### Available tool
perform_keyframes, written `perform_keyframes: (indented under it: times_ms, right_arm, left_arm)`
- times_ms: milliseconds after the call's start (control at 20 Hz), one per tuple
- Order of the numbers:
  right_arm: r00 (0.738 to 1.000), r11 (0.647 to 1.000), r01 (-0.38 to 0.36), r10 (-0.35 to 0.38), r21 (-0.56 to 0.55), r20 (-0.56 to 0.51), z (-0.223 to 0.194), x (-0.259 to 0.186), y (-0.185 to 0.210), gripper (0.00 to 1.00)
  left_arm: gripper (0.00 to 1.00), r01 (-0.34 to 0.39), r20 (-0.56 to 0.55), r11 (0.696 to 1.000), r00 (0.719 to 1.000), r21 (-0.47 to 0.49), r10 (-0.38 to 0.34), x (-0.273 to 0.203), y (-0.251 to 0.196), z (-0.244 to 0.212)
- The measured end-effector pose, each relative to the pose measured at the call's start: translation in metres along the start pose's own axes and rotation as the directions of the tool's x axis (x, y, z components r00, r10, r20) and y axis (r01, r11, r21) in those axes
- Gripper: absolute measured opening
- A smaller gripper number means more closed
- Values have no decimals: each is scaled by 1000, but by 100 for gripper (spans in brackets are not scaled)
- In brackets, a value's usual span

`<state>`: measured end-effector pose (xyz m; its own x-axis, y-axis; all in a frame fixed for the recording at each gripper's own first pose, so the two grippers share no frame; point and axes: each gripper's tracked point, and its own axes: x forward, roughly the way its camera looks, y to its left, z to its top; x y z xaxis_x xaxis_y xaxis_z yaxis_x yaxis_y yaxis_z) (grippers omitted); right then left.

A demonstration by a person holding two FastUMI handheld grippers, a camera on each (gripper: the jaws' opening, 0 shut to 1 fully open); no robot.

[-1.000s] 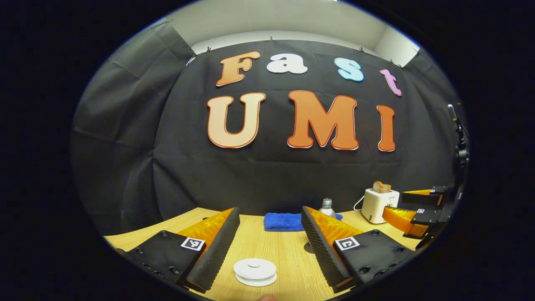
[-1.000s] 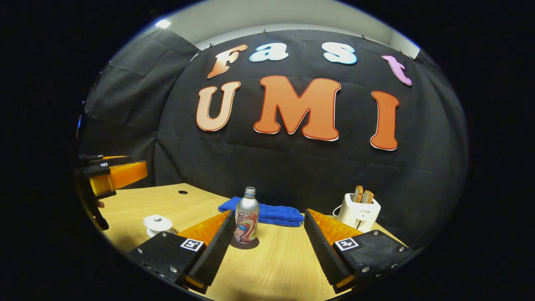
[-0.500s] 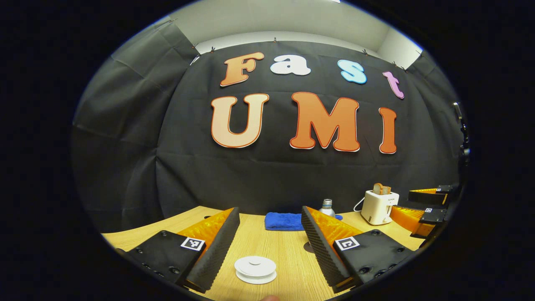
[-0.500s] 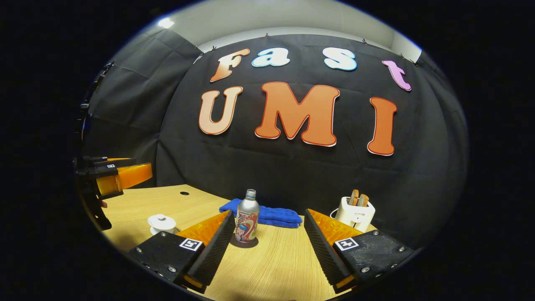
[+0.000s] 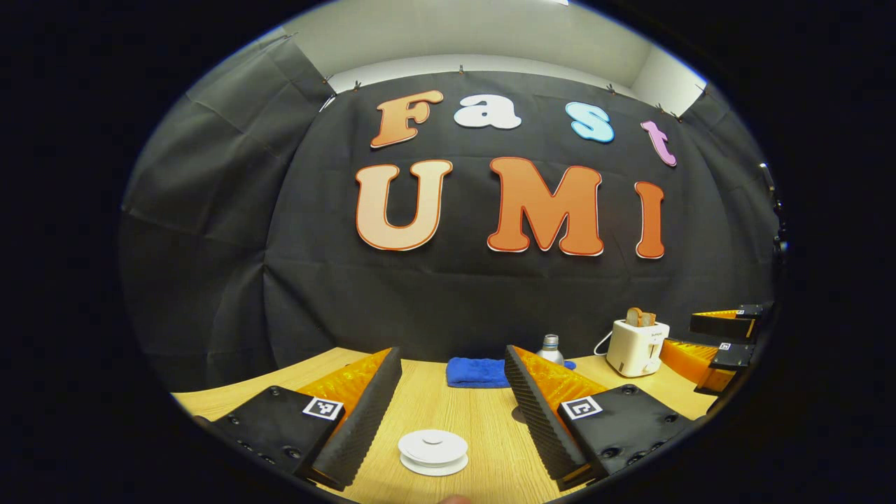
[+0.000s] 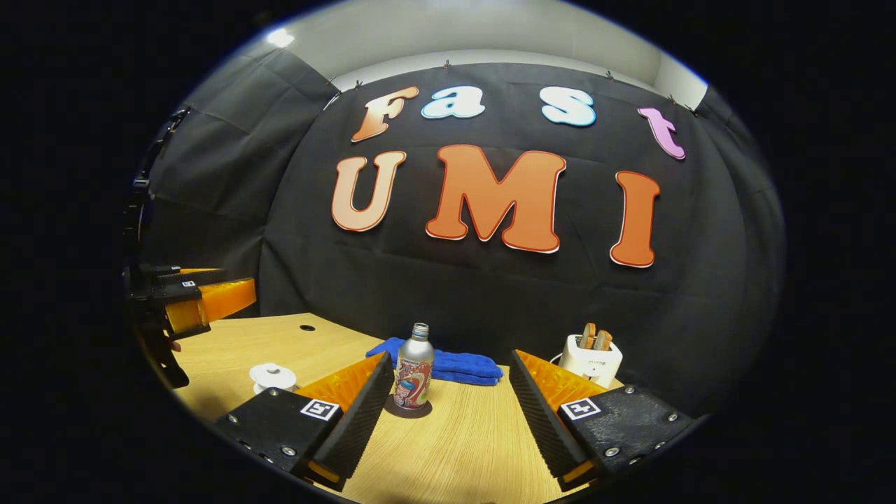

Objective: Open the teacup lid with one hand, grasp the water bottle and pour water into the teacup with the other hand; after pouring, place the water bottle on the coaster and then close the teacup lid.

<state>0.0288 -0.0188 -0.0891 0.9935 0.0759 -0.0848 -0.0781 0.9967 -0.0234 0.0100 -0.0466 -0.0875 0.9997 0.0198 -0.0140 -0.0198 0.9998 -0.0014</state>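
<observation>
A white lidded teacup [image 5: 433, 451] sits on the wooden table [image 5: 462, 413] just ahead of my left gripper [image 5: 451, 392], which is open and above it with nothing between its fingers. The same teacup [image 6: 274, 378] lies at the left in the right gripper view. A silver water bottle [image 6: 414, 366] with a coloured label stands upright on a dark round coaster [image 6: 409, 409]. My right gripper [image 6: 448, 392] is open, the bottle a little ahead near its left finger. The bottle's top [image 5: 550, 346] peeks over my left gripper's right finger.
A blue folded cloth [image 6: 448, 367] lies behind the bottle. A white toaster [image 6: 590, 360] holding bread slices stands at the back right. The other gripper [image 5: 714, 346] hovers at the right edge of the left gripper view, and the left one [image 6: 189, 301] at the left of the right gripper view.
Both grippers have drifted slightly; the teacup sits a little more to the right in the left gripper view and the other gripper has slid toward that view's edge. Nothing was grasped.
</observation>
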Motion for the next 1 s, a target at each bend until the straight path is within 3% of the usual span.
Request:
perform_keyframes:
  times_ms: [400,500,600,850,900,1000]
  right_arm:
    - [1000,1000,-5,5,10,-1,1,-8,0,99]
    - [1000,1000,-7,7,12,0,2,-9,0,100]
    - [1000,1000,-7,7,7,2,3,-13,0,99]
    - [1000,1000,0,0,8,7,4,-19,0,99]
    - [1000,1000,4,-4,8,8,5,-20,-1,99]
    - [1000,1000,8,-8,10,12,6,-22,-1,99]
  left_arm:
    - [94,-2,0,1000,1000,-11,2,-7,0,1]
    - [98,-8,0,1000,1000,-18,8,-10,2,0]
    - [94,-13,1,1000,1000,-17,13,-13,4,1]
    - [98,-15,2,1000,1000,-16,15,-18,6,1]
    - [94,-15,5,1000,1000,-13,15,-20,7,2]
    - [97,-17,10,1000,1000,-10,17,-22,7,5]
